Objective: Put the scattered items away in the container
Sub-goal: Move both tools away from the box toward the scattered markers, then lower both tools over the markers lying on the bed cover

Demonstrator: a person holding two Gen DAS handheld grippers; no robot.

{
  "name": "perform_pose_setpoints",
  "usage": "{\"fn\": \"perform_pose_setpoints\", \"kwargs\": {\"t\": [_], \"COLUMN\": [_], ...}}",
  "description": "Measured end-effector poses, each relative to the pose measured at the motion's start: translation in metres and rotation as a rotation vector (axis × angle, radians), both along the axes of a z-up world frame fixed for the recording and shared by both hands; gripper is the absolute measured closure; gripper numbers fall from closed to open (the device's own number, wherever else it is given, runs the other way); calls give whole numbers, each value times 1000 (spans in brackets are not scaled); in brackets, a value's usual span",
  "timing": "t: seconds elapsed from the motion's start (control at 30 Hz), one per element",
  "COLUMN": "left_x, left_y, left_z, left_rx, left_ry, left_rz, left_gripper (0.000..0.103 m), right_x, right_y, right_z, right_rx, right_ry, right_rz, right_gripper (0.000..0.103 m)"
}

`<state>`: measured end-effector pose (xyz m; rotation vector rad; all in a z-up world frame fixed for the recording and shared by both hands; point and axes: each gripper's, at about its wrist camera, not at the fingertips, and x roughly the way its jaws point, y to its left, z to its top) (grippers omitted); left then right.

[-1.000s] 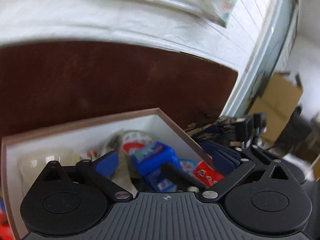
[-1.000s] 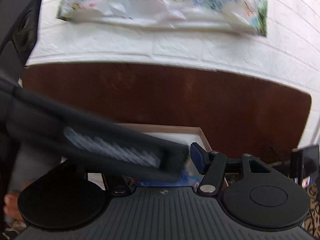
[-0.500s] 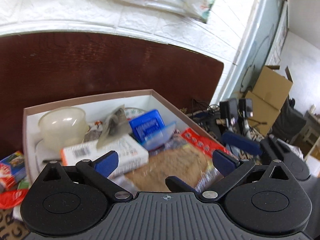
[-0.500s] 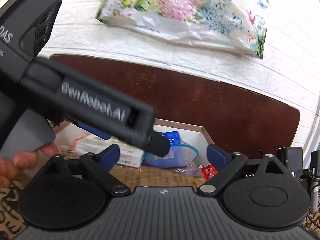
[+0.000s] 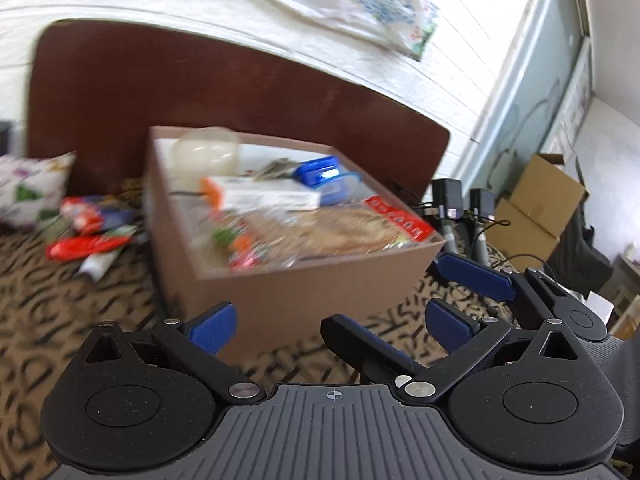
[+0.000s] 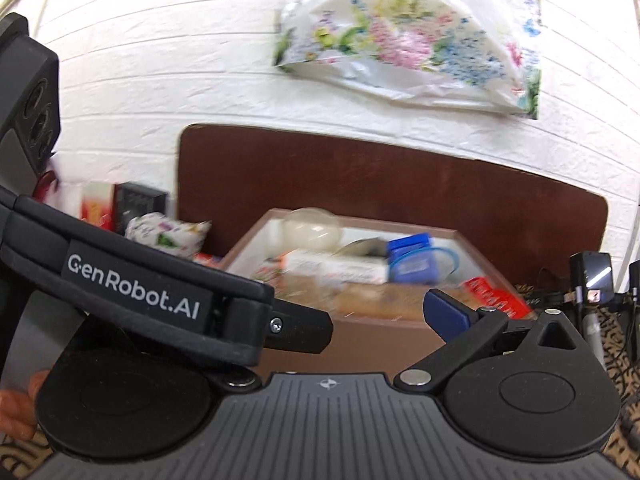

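1. The brown cardboard box (image 5: 304, 292) sits on the leopard-print bedcover (image 5: 80, 320), in front of the dark wooden headboard (image 5: 200, 80), and it is already well filled.
2. Inside it I can make out a pale plastic bowl (image 5: 206, 150) at the back, a long white carton (image 5: 264, 198), a blue lidded tub (image 5: 320, 172), a clear packet of brownish food (image 5: 336, 228) and a red-edged packet (image 5: 398, 216) by the right wall.
3. The left gripper (image 5: 332, 324) hangs low in front of the box's near wall with its jaws spread and nothing between the blue pads.
4. The right gripper (image 6: 360, 312) is also released and empty, though the left tool's body hides its left finger in the right wrist view.
5. Loose red wrappers (image 5: 86, 240) and a white tube (image 5: 96, 266) lie on the bedcover just left of the box, near a floral pillow (image 5: 32, 188).
6. My reading: one drop is done, and a fresh pick is due.
7. The next move would swing the left gripper over to those wrappers, come down flat onto the soft cover, and pinch one thin edge.
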<state>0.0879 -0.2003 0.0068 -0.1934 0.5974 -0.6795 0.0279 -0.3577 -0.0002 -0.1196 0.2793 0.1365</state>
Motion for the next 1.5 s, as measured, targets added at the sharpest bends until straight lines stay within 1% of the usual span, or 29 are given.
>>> {"fn": "perform_pose_setpoints", "kwargs": {"t": [0.13, 0.23, 0.4, 0.53, 0.6, 0.7, 0.9, 1.07, 1.17, 1.23, 1.3, 1.33, 1.4, 1.43, 1.5], "left_x": [-21, -35, -35, -17, -4, 15, 50, 80, 105, 123, 139, 145, 155, 159, 166], "left_y": [36, 67, 119, 159, 172, 185, 197, 220, 235, 242, 249, 252, 254, 253, 251], "left_z": [-12, -20, -38, -56, -64, -74, -89, -94, -96, -99, -103, -104, -105, -107, -109], "left_rx": [0, 23, 66, 51, 46, 38, 109, 154, 136, 110, 45, 14, -32, -45, -41], "left_ry": [14, -16, -7, 32, 51, 51, 18, -5, 0, 25, 55, 57, 60, 59, 55], "left_rz": [63, 128, 263, 380, 418, 420, 437, 500, 539, 576, 609, 625, 657, 667, 685], "left_gripper": [0, 0, 0, 0, 0, 0, 1, 1, 1, 1, 1, 0, 0, 0, 0], "right_x": [-11, -13, -4, 12, 21, 36, 71, 99, 119, 138, 158, 166, 177, 181, 187], "right_y": [33, 61, 110, 138, 147, 155, 168, 185, 192, 191, 189, 186, 184, 185, 186], "right_z": [-10, -17, -30, -43, -50, -58, -73, -81, -87, -92, -98, -100, -101, -101, -102], "right_rx": [1, 3, -3, -4, -6, -8, -24, -40, -55, -25, -2, 24, 52, 52, 51], "right_ry": [42, 66, 110, 160, 187, 216, 261, 269, 254, 281, 332, 346, 339, 337, 336], "right_rz": [51, 106, 201, 227, 222, 203, 176, 200, 169, 126, 81, 67, 42, 29, 14], "right_gripper": [0, 0, 1, 1, 2, 2, 4, 4, 4, 5, 7, 7, 7, 6, 5]}}
